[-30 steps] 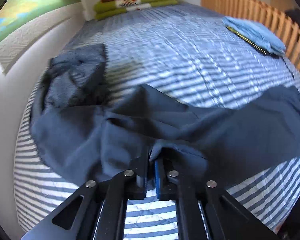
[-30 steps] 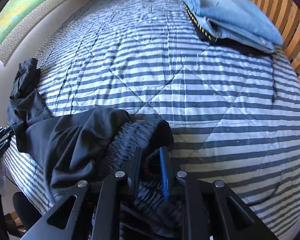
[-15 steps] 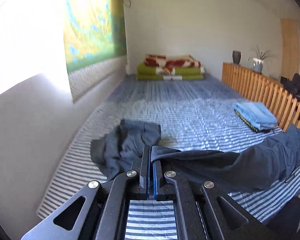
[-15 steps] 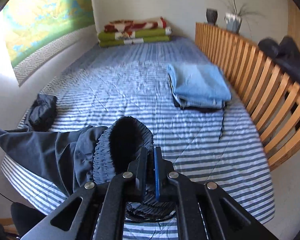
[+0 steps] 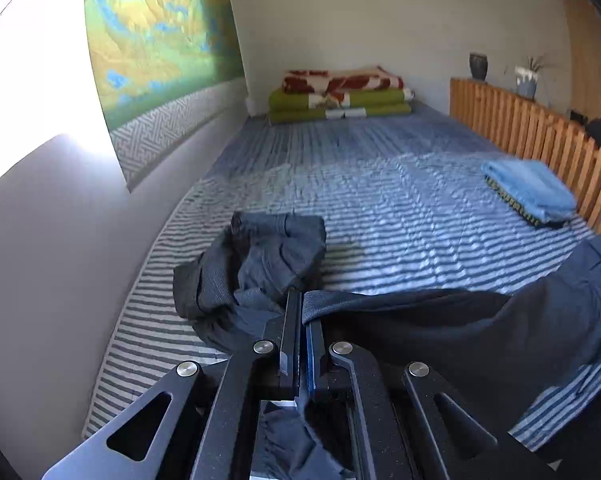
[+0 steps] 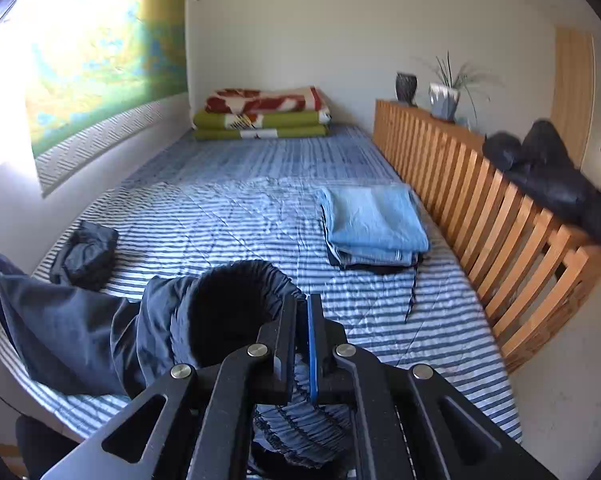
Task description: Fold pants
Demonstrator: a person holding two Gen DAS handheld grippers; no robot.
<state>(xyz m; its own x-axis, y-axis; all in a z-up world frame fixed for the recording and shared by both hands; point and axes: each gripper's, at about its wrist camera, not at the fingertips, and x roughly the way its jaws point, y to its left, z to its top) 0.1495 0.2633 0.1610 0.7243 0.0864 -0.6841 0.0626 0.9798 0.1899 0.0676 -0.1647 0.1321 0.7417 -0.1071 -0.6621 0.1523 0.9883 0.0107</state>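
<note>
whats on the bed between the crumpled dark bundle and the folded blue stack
Nothing: bare striped bedcover between the dark bundle and the blue stack, seen in the right wrist view.

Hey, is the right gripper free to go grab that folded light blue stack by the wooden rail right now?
Probably not yet. The right gripper is shut on the dark pants at the elastic waistband. The striped bed toward the light blue stack looks unobstructed, but it would have to let go first.

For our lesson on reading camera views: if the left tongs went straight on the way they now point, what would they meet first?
Probably the crumpled dark grey garment lying on the striped blue-and-white bedcover, just beyond the left tongs, though depth is unclear.
</note>
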